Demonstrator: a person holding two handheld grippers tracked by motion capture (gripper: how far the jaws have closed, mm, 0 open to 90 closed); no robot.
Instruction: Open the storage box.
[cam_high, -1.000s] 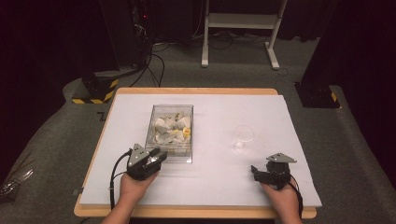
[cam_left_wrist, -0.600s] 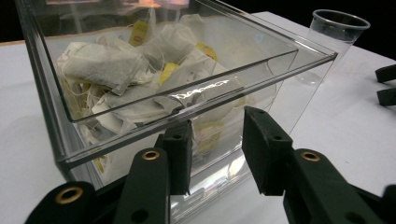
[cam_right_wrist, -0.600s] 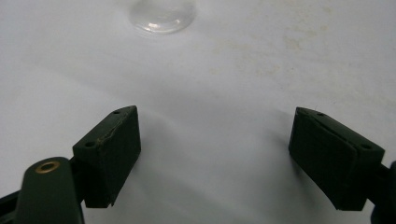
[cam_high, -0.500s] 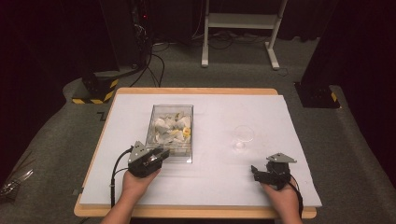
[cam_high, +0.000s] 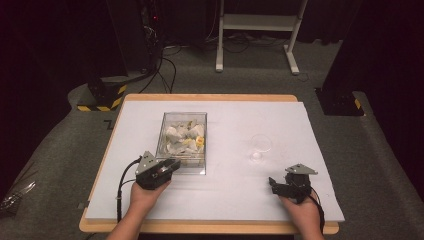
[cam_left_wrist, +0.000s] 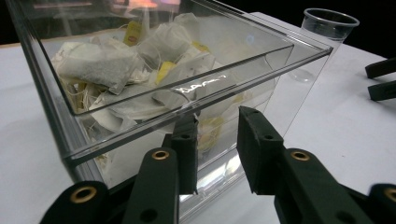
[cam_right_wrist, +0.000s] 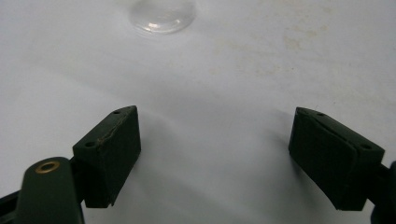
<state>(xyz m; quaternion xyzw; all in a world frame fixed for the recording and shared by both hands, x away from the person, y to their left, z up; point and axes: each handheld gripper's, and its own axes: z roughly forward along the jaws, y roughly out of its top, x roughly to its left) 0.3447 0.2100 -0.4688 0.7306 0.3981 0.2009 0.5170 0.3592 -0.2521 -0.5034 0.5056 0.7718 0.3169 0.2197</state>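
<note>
High view: a white table with a wooden rim occupies the centre of the frame; two hands enter from the bottom edge, each holding a gripper. The left gripper, lower left of centre, points toward the near end of a clear box standing at mid-frame; its tips lie at the box's near wall. The box holds a heap of tea bags, white with some yellow tags. A clear cup stands upright right of centre, well apart from the box. The right gripper, at lower right, rests low over the bare table, near the cup but not touching it. Left gripper view: the left gripper has its jaws parted by a moderate gap, grasping nothing, just in front of the box; tea bags show through the wall, and the cup sits at upper right. Right gripper view: the right gripper is spread wide and empty over the table; the cup base appears at the top edge.
</note>
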